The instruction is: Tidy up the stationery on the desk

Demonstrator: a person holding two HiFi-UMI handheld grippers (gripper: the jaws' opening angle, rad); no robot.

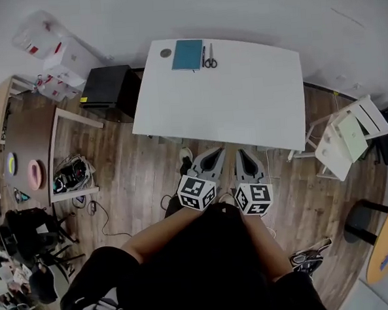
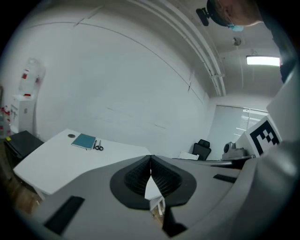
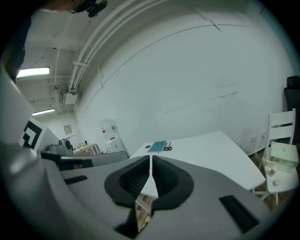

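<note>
Left gripper (image 1: 210, 158) and right gripper (image 1: 245, 158) hang empty, jaws clenched; hold them clear of the counter (image 1: 243, 95), sparing the lined-up notebook (image 1: 187, 54), pen (image 1: 203, 56), scissors (image 1: 210, 59).

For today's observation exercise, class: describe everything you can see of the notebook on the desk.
The notebook is teal, rectangular, plain-covered, closed and lying flat by the far edge of the white desk. A pen lies close along its right side, scissors beyond that, a round grey disc to its left. Nothing rests on it.
</note>
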